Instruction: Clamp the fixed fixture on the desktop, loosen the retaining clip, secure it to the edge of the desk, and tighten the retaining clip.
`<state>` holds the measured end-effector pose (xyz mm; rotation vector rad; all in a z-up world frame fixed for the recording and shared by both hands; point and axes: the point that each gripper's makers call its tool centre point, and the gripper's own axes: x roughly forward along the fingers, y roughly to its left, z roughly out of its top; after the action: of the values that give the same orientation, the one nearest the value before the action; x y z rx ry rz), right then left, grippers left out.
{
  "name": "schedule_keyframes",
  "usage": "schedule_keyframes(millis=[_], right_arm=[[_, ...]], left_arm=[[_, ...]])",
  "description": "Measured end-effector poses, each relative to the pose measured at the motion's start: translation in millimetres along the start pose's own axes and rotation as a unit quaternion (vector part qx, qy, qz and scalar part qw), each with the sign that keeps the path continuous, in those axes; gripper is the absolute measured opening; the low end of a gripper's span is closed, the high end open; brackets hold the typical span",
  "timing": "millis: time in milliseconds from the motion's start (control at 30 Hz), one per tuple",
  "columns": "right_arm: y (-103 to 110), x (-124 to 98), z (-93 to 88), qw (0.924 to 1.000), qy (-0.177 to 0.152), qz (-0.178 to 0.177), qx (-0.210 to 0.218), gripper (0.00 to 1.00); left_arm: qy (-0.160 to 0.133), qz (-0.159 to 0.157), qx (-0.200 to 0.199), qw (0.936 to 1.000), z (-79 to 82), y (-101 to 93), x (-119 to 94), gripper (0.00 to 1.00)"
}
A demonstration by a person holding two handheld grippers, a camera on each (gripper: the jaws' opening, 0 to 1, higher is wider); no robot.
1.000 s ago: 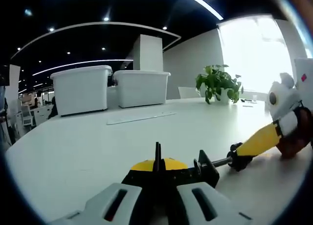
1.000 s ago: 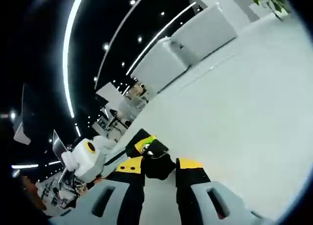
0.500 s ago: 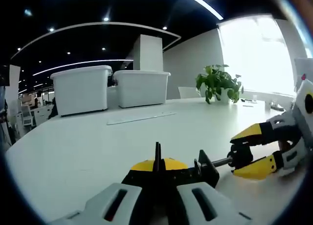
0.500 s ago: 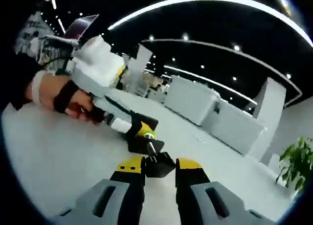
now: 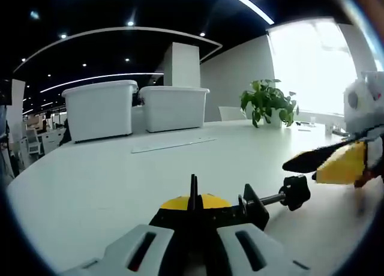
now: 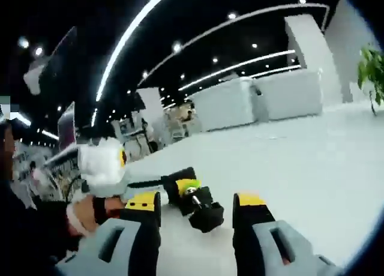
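Note:
A black and yellow clamp fixture [image 5: 201, 205] lies on the white table [image 5: 84, 180], and my left gripper [image 5: 194, 223] is shut on its body. Its screw rod runs right to a black knob [image 5: 295, 192]. My right gripper [image 5: 329, 162], blurred and with yellow pads, hovers just right of and above that knob without touching it. In the right gripper view the knob [image 6: 207, 215] sits between the open jaws of my right gripper [image 6: 196, 205], with gaps on both sides. Behind it are the clamp's yellow end [image 6: 187, 186], the white left gripper [image 6: 102, 165] and the hand [image 6: 90, 213] holding it.
Two white storage bins [image 5: 100, 108] [image 5: 174, 107] stand at the table's far side. A potted plant [image 5: 268, 101] sits at the back right by a bright window. A long flat strip [image 5: 173, 144] lies in front of the bins.
My right gripper has let go of the knob, spread its jaws and drawn back a little. The right gripper view has rolled with the hand. The left gripper and clamp have stayed put.

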<state>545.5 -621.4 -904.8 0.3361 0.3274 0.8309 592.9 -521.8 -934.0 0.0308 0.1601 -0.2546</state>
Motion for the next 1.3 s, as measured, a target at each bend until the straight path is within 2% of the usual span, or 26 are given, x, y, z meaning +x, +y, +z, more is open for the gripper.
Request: schedule_keyframes(millis=[67,100,167,233,267,300,367,400,500,567,600,667,700,767,833,867,933,967,1000,1033,1067,1233,1267,1300], right_arm=[[-4,-3,-8.9,0.9986,0.011,-0.008,0.052,0.18],[1,-3,-11.1,0.9961,0.012,0.004,0.087,0.18],[6,-3,-17.2,0.9948,0.023,0.016,0.098,0.18],[12,-3,-25.0,0.9953,0.033,0.020,0.088,0.20],[13,-3,-32.4,0.9971,0.045,0.017,0.059,0.21],[14,-2,-37.3,0.9973,0.053,0.014,0.048,0.23],[8,3,-38.0,0.9932,0.076,0.011,0.088,0.25],[7,4,-37.1,0.9920,0.073,0.006,0.103,0.25],[5,4,-35.8,0.9929,0.068,0.010,0.098,0.24],[6,4,-34.6,0.9968,0.064,0.014,0.047,0.23],[4,6,-32.3,0.9980,0.061,0.015,0.005,0.23],[0,11,-26.9,0.9960,0.053,0.017,-0.070,0.23],[-1,13,-24.1,0.9919,0.045,0.018,-0.118,0.23],[-1,15,-21.2,0.9784,0.027,0.020,-0.204,0.23],[-2,17,-19.9,0.9666,0.015,0.018,-0.255,0.23],[-2,18,-19.2,0.9634,0.011,0.017,-0.267,0.23],[-2,19,-17.2,0.9453,-0.001,0.013,-0.326,0.23],[1,19,-16.7,0.9183,-0.012,0.007,-0.396,0.23],[4,19,-16.6,0.8977,-0.020,0.007,-0.440,0.23],[8,19,-16.6,0.8838,-0.025,0.004,-0.467,0.23],[9,19,-17.9,0.8763,-0.027,0.003,-0.481,0.23],[11,17,-18.8,0.8773,-0.027,0.004,-0.479,0.24],[10,17,-18.9,0.8758,-0.027,0.004,-0.482,0.24],[12,16,-19.3,0.8690,-0.025,0.005,-0.494,0.24]], left_arm=[[0.000,0.000,0.001,1.0000,0.2,-0.1,0,0.04],[0.000,0.000,0.001,1.0000,0.2,-0.7,0,0.04],[0.000,-0.001,0.001,1.0000,0.7,-1.5,-1,0.04],[0.000,-0.002,0.001,1.0000,0.6,-0.9,-1,0.04],[0.000,-0.002,0.000,1.0000,0.3,-1.2,-1,0.04],[0.000,-0.002,0.001,1.0000,0.3,-1.2,-1,0.04],[0.000,-0.002,0.001,1.0000,0.0,-1.1,-1,0.04],[0.000,-0.003,0.001,1.0000,0.4,-1.7,-1,0.04],[0.000,-0.003,0.002,1.0000,0.4,-1.2,-1,0.04],[0.000,-0.002,0.002,1.0000,0.2,-1.0,-1,0.04],[0.000,-0.002,0.002,1.0000,-0.1,-1.2,-2,0.04],[0.000,-0.002,0.002,1.0000,-0.3,-1.2,-2,0.04],[0.000,-0.002,0.003,1.0000,-0.4,-1.1,-2,0.04],[0.000,-0.001,0.003,1.0000,-0.4,-1.0,-2,0.04],[0.000,-0.001,0.004,1.0000,0.2,-1.6,-2,0.04],[0.000,-0.001,0.003,1.0000,0.1,-1.8,-3,0.04],[0.000,-0.001,0.004,1.0000,0.0,-2.1,-3,0.04],[0.000,-0.001,0.005,1.0000,-0.1,-2.1,-4,0.04],[0.000,0.000,0.004,1.0000,-0.3,-1.4,-3,0.04],[0.000,0.000,0.004,1.0000,-0.3,-1.1,-3,0.04],[0.001,0.000,0.002,1.0000,-0.5,-1.0,-2,0.04],[0.001,0.000,0.004,1.0000,-0.7,-0.3,-1,0.04],[0.000,-0.001,0.006,1.0000,-0.9,-0.1,0,0.04],[0.000,0.000,0.006,1.0000,-1.1,0.2,0,0.04]])
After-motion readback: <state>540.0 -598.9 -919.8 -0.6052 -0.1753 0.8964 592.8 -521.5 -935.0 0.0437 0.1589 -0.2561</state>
